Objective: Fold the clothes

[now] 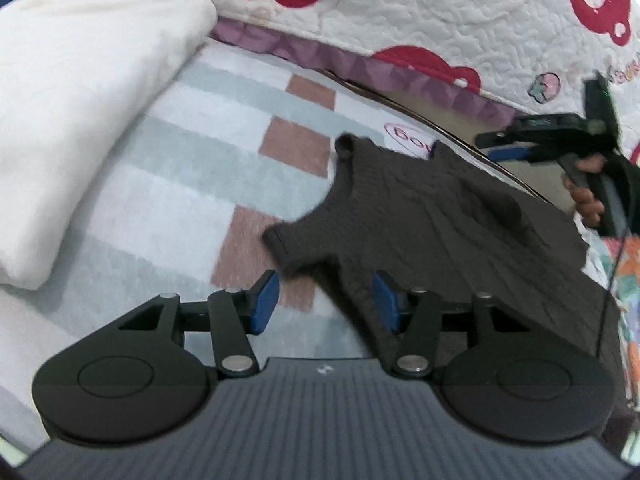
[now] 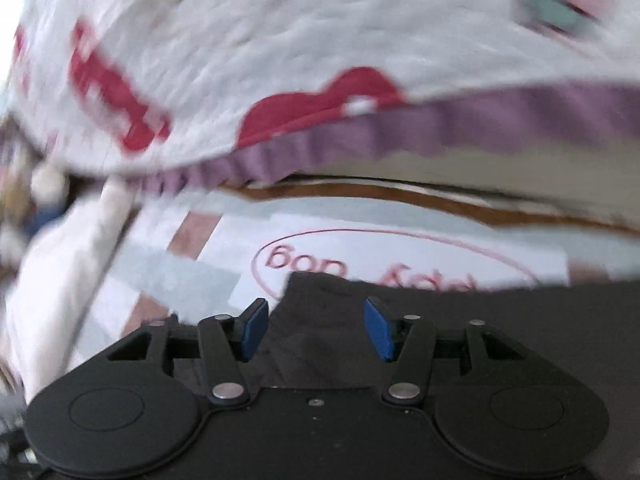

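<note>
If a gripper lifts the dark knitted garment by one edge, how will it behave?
The dark knitted garment would probably droop, since it lies limp on the checked rug. Its thick knit looks grippy and weighty. A push would likely bunch it.

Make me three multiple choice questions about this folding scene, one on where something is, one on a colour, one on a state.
1. Where is the white folded cloth in the left wrist view?
A. Left of the sweater
B. On top of the sweater
C. Between the jaws

2. What colour are the gripper pads?
A. Red
B. Blue
C. Yellow

3. How do the left gripper's jaws stand?
A. Open, pressing on nothing
C. Clamped on the cloth
B. Fully shut

Answers:
1 A: the cloth lies apart, left of the dark sweater.
2 B: the pads are blue.
3 A: the left gripper shows a wide gap; the sweater's edge only overlaps one pad.
</note>
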A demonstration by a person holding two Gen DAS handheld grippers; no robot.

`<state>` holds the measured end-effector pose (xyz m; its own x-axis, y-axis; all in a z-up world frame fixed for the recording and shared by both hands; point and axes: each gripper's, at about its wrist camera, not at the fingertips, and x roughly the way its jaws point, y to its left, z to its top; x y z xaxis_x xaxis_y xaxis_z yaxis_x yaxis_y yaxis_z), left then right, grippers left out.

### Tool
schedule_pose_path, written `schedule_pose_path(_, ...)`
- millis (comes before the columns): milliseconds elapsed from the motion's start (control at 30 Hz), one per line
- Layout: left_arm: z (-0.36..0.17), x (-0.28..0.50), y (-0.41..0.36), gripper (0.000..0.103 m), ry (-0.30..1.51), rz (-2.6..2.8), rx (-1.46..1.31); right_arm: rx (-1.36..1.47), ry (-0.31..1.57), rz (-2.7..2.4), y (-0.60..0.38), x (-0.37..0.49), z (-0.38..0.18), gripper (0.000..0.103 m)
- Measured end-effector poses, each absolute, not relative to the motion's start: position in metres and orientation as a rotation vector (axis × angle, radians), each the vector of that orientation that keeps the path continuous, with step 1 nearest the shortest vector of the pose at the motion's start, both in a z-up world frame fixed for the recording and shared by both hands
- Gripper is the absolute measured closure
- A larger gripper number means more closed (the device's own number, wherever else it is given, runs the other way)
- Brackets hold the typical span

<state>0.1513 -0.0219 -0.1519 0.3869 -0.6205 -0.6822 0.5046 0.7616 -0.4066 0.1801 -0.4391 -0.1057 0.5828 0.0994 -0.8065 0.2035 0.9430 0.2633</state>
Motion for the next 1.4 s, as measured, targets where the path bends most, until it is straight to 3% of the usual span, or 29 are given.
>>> schedule_pose_path(267,-0.163,0.164,-0.026,0.052,0.951,-0.768,-0.200,0.294,1.056,-0.175,-0.441,0.209,-0.152,0.034)
schedule_pose_path(333,-0.167,0.165,-0.027,0.052,0.953,-0.762,-0.185,0.233,1.018,-0.200,-0.431,0.205,-0.162,0.022)
schedule_pose_path(400,-0.169,0.168,-0.026,0.052,0.959,-0.765,-0.205,0.179,0.961,-0.228,-0.416,0.199,-0.168,0.018)
schedule_pose_path(467,-0.171,0.170,-0.026,0.052,0.963,-0.768,-0.227,0.163,0.909,-0.236,-0.409,0.196,-0.168,0.033)
schedule_pose_path(500,-0.172,0.171,-0.026,0.052,0.962,-0.769,-0.233,0.133,0.886,-0.242,-0.407,0.196,-0.164,0.074)
schedule_pose_path(533,-0.172,0.172,-0.025,0.052,0.959,-0.771,-0.238,0.094,0.864,-0.253,-0.405,0.197,-0.159,0.098)
schedule_pose_path(700,-0.173,0.174,-0.024,0.052,0.954,-0.785,-0.252,-0.018,0.743,-0.316,-0.404,0.211,-0.133,0.101)
schedule_pose_path(800,-0.175,0.175,-0.025,0.052,0.984,-0.787,-0.246,0.045,0.878,-0.279,-0.412,0.232,-0.142,0.094)
schedule_pose_path(867,-0.174,0.175,-0.026,0.052,1.010,-0.795,-0.241,0.055,0.892,-0.289,-0.406,0.227,-0.141,0.078)
schedule_pose_path(933,-0.173,0.175,-0.027,0.050,1.040,-0.809,-0.245,0.123,0.817,-0.252,-0.394,0.199,-0.127,0.048)
schedule_pose_path(1133,-0.173,0.170,-0.034,0.048,1.167,-0.870,-0.332,0.322,0.779,-0.088,-0.359,0.071,-0.099,0.047)
schedule_pose_path(1267,-0.186,0.159,-0.035,0.048,1.364,-0.856,-0.520,0.364,0.844,-0.063,-0.352,-0.048,-0.089,0.047)
schedule_pose_path(1400,-0.174,0.133,-0.045,0.044,1.340,-0.860,-0.390,0.473,0.888,-0.182,-0.357,-0.182,-0.083,0.047)
